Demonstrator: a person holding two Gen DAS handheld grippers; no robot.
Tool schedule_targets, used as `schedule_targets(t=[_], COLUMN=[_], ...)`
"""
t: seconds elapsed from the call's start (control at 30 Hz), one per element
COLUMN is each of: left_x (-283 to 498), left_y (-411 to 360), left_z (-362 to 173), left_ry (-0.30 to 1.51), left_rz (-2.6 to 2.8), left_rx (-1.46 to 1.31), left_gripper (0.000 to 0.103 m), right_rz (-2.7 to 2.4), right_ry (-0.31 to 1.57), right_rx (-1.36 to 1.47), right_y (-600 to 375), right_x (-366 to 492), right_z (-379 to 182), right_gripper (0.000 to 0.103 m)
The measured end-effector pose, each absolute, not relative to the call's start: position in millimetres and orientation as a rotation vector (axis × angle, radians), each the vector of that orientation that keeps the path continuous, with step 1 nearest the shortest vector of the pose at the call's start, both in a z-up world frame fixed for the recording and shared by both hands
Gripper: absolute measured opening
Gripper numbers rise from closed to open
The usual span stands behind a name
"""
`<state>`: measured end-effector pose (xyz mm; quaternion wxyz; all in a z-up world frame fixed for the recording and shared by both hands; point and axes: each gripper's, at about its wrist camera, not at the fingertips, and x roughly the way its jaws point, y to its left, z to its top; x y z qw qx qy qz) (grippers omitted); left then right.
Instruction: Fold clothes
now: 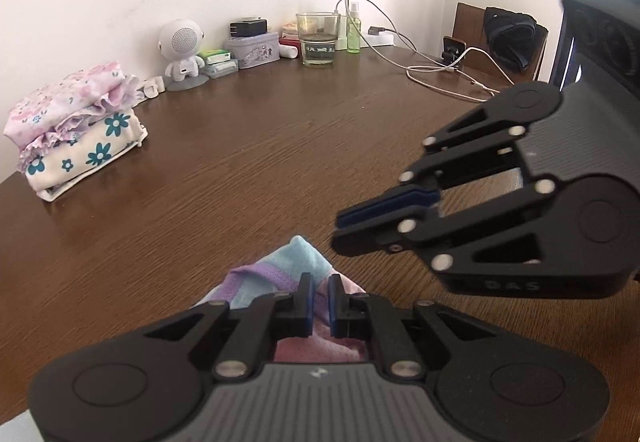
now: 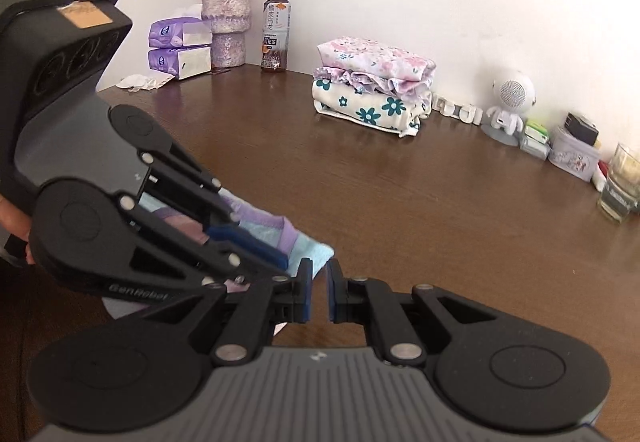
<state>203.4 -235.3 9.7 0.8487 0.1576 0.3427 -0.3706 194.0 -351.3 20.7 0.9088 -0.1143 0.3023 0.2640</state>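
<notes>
Left fingers (image 1: 307,296) — striped cloth (image 1: 280,274) between

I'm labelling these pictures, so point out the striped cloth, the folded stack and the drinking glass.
striped cloth (image 1: 298,256): left wrist view, blue tip.
folded stack (image 2: 372,82): right wrist view, ruffled middle layer.
drinking glass (image 1: 318,38): left wrist view, front wall.

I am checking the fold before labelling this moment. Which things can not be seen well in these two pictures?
- Striped cloth: in the left wrist view the left gripper hides most of it; its fold cannot be judged.
- The same cloth in the right wrist view: covered by the left gripper; only a corner shows.
- Right gripper: whether its narrow jaws pinch anything is unclear.
- Glass: cut off by the right edge of the right wrist view.
</notes>
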Motion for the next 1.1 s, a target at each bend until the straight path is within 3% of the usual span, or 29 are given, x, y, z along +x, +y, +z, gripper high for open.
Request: schedule_targets(t=[0.8,1.1], left_x=[223.2,192.9], left_y=[-227.0,-231.7], left_z=[13.6,23.5], left_ry=[0.712,0.675], left_rz=[-0.738,-0.827], left_rx=[0.289,0.346], left_gripper=[0.011,0.012], right_rz=[0.548,0.552], right_ry=[0.677,0.745], right_rx=[-0.068,0.182], right_y=[-368.1,-387.3], right_x=[223.7,201.0], right_z=[5.7,3.7], right_gripper=[0.009,0.01])
